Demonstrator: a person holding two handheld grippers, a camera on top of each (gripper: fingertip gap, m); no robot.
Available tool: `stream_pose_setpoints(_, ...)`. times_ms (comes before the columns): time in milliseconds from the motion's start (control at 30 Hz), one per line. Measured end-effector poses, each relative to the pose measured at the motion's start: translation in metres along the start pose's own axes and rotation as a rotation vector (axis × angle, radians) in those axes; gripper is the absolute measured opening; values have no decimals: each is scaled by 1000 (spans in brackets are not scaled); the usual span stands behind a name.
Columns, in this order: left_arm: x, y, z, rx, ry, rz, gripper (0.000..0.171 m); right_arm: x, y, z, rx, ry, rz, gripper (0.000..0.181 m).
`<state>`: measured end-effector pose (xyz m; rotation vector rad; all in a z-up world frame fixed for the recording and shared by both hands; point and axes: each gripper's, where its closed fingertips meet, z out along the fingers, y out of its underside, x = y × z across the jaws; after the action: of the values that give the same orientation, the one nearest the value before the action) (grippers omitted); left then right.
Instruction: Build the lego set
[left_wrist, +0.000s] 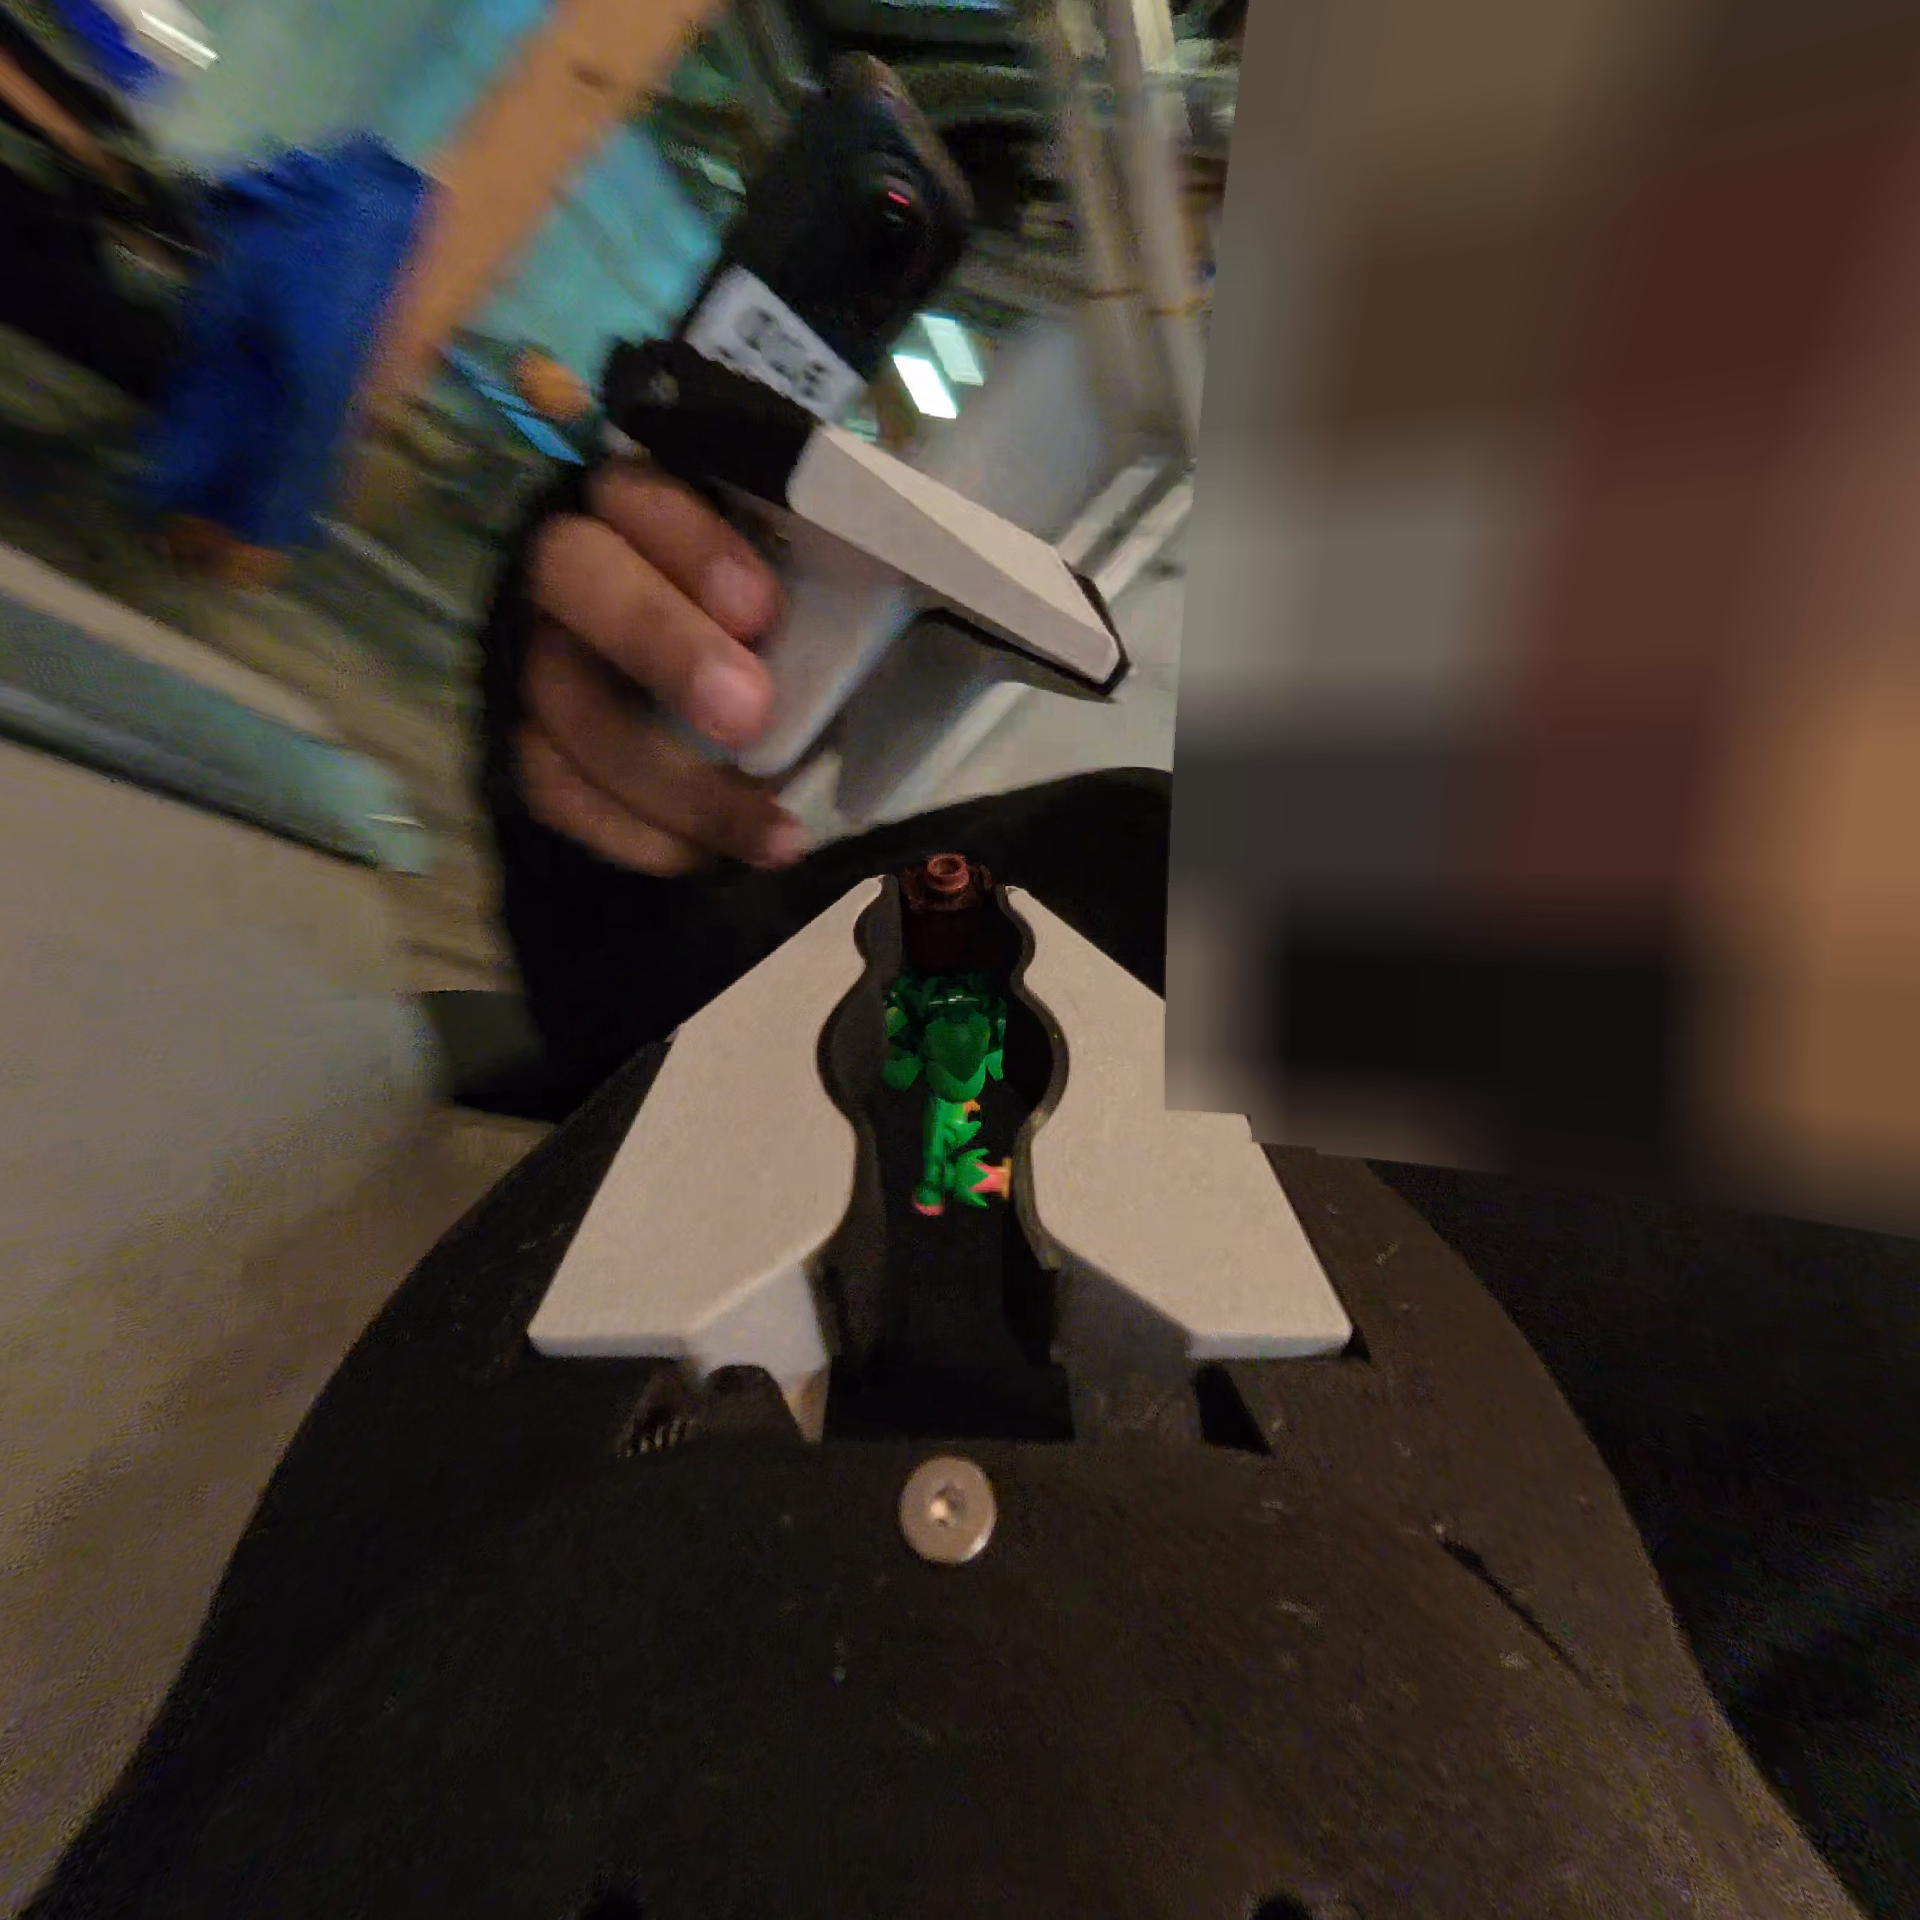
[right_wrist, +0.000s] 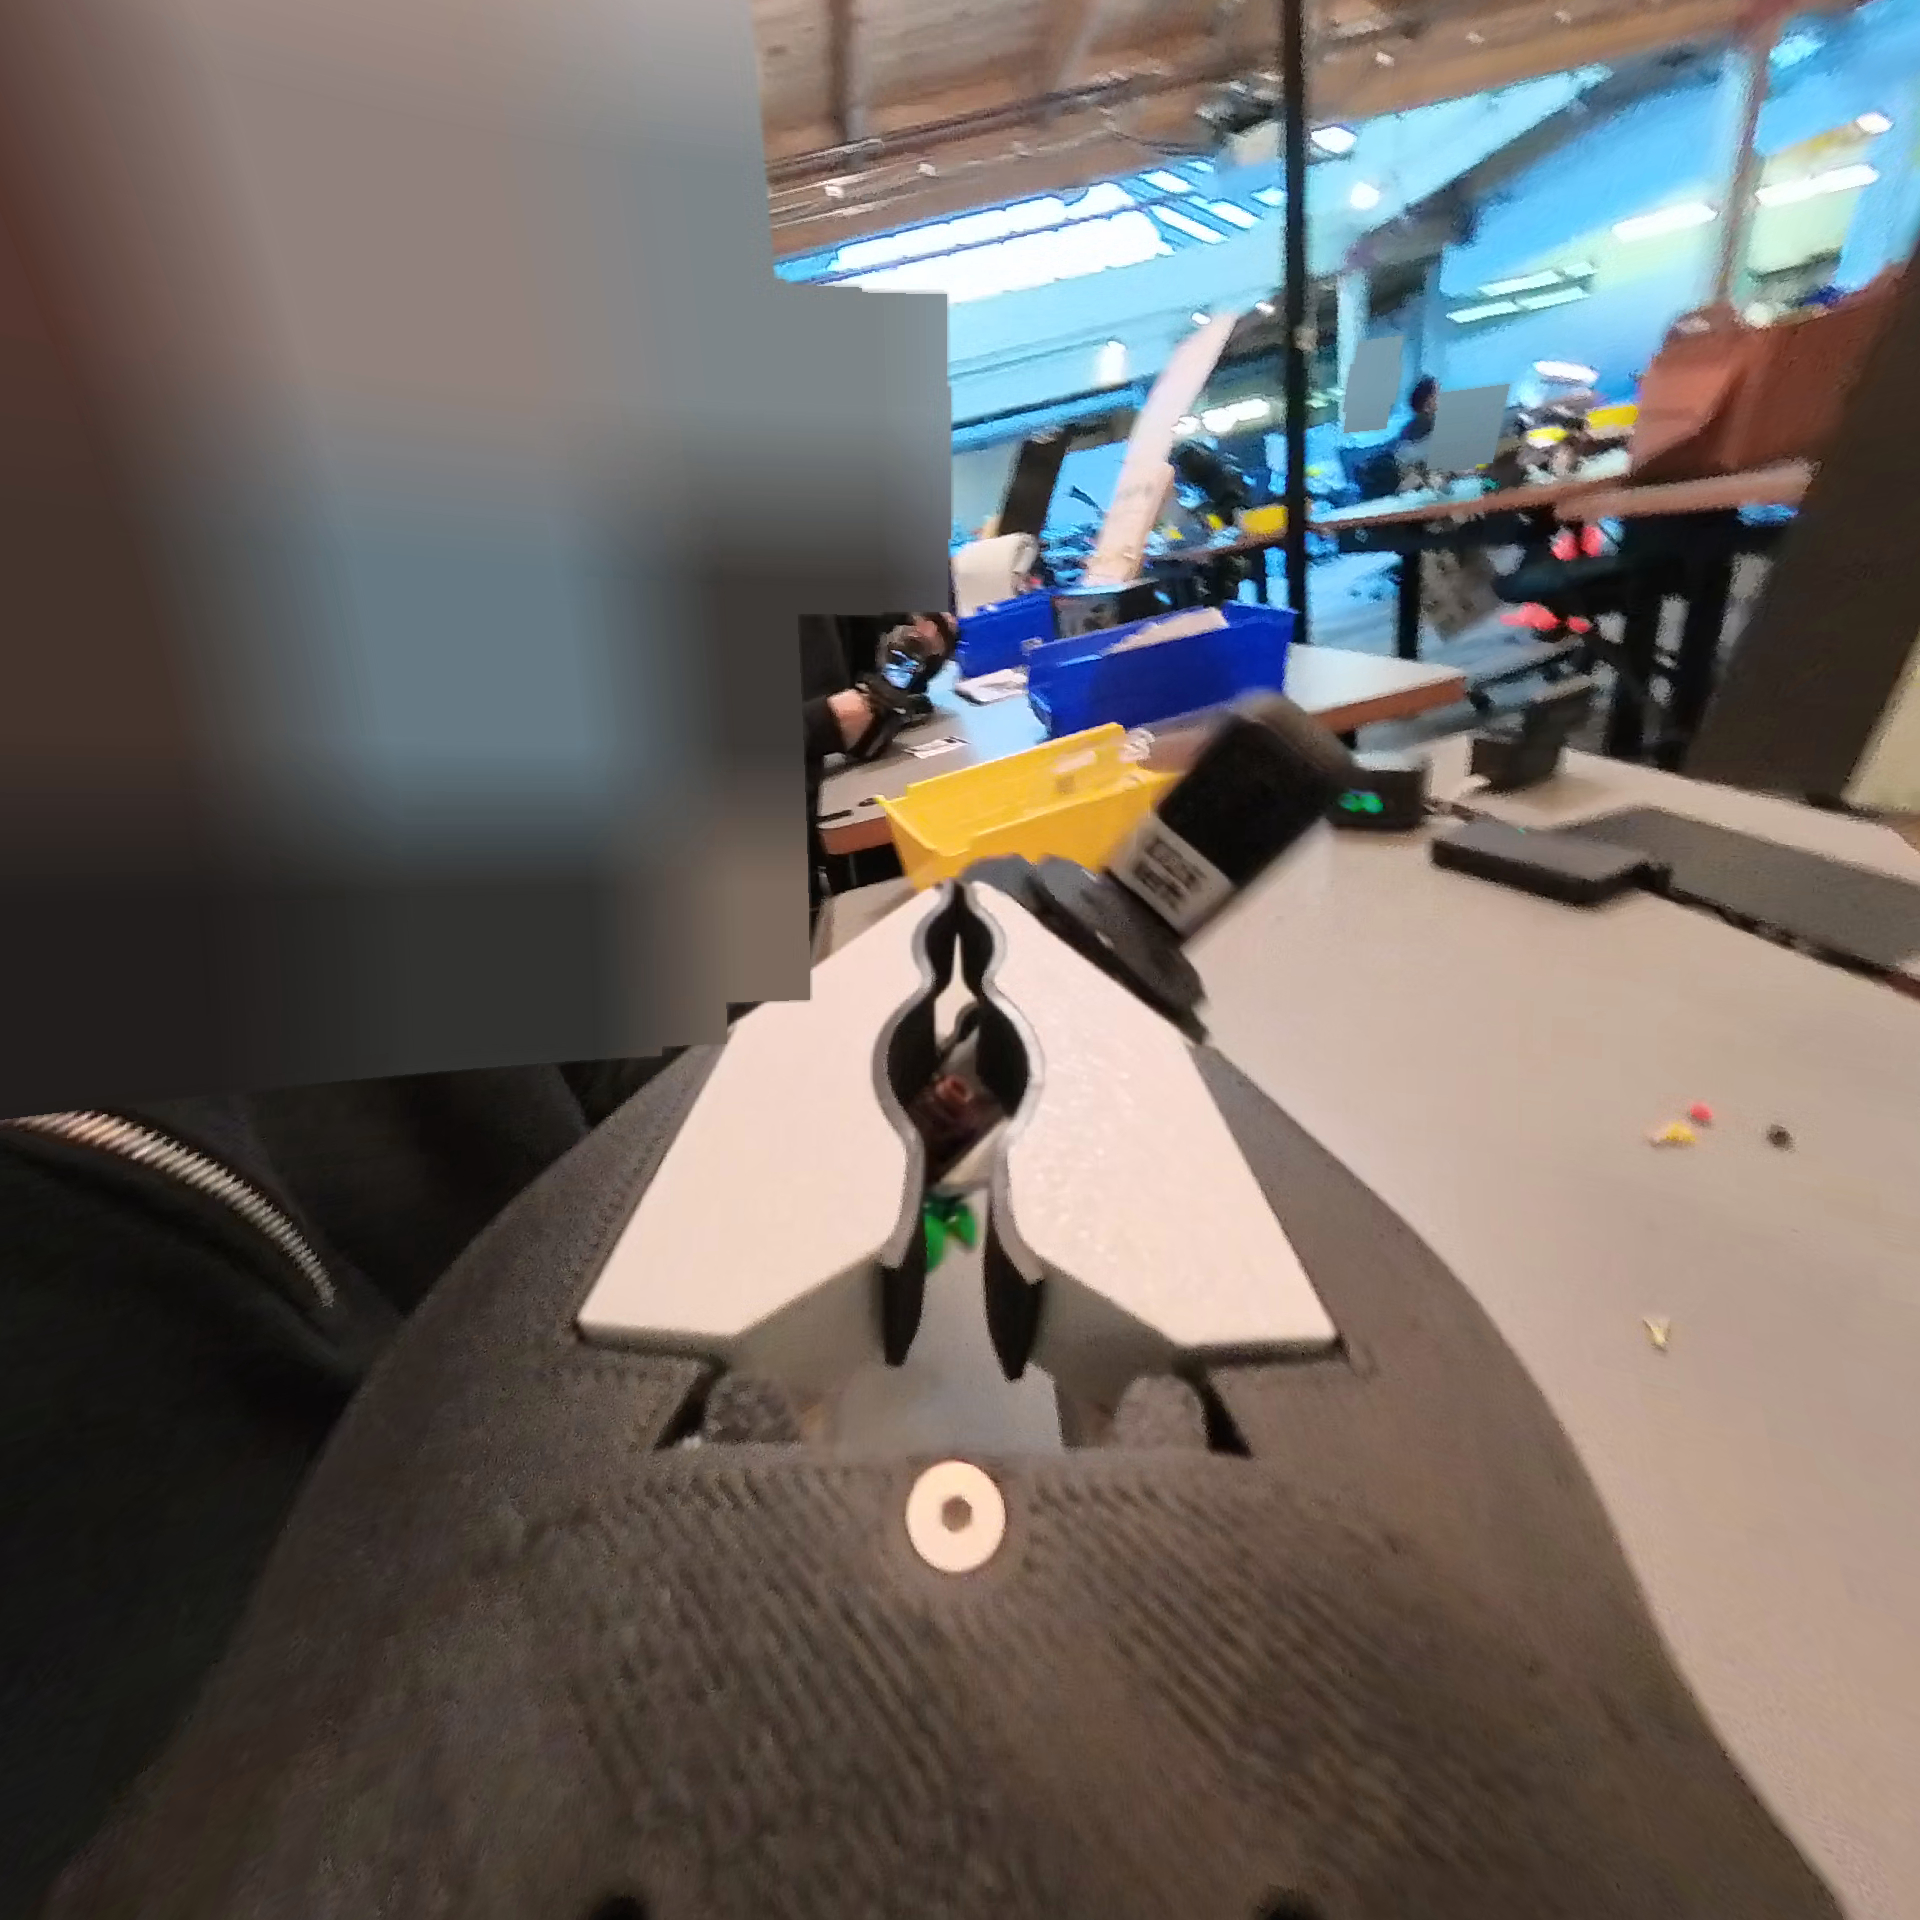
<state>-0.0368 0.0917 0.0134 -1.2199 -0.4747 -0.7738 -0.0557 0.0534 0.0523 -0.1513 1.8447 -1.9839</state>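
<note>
In the left wrist view my left gripper (left_wrist: 943, 896) is shut on a small lego plant. Its tips pinch the brown round stem piece (left_wrist: 943, 914), and bright green leaves (left_wrist: 948, 1070) with pink tips hang back between the fingers. My right gripper (left_wrist: 1096, 649), held by a hand (left_wrist: 644, 665), hovers just above and beyond, tilted with its fingers together. In the right wrist view my right gripper (right_wrist: 961, 902) is shut with its tips touching and nothing between them. Through its finger gap the brown piece (right_wrist: 948, 1110) and a green leaf (right_wrist: 951, 1231) show underneath. The left gripper's black body (right_wrist: 1226, 821) lies just beyond.
A grey table (right_wrist: 1455, 1091) carries a few loose small pieces (right_wrist: 1683, 1130) at the right and black devices (right_wrist: 1527, 857) at the back. A yellow bin (right_wrist: 997, 816) and blue bins (right_wrist: 1153, 665) stand beyond. A person's dark zipped jacket (right_wrist: 208, 1226) is close on the left. My right fingertips sit around 5 cm from my left ones.
</note>
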Motion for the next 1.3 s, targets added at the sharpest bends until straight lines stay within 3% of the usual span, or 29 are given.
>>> stream_pose_setpoints(167,-36,-30,-50,63,-566,297,11,44,9,-7,-23,236,-17,0)
stream_pose_setpoints(300,-49,-42,-86,-66,-1036,641,13,60,19,-8,-80,354,-101,0)
stream_pose_setpoints(433,-53,-44,-94,-212,-1271,870,13,68,32,-1,-158,449,-258,0)
stream_pose_setpoints(600,-60,-40,-86,-296,-1333,992,13,65,41,8,-229,522,-477,0)
stream_pose_setpoints(700,-61,-39,-83,-335,-1359,1039,13,58,35,10,-189,522,-522,0)
stream_pose_setpoints(800,-56,-39,-76,-329,-1343,1078,13,51,30,11,-132,503,-529,0)
stream_pose_setpoints(933,-55,-39,-74,-357,-1364,1113,13,59,43,12,-217,493,-485,0)
stream_pose_setpoints(1067,-54,-39,-73,-322,-1329,1086,13,56,24,2,-132,502,-463,0)
stream_pose_setpoints(1300,-50,-44,-78,-224,-1264,1020,13,64,17,-11,17,483,-407,0)
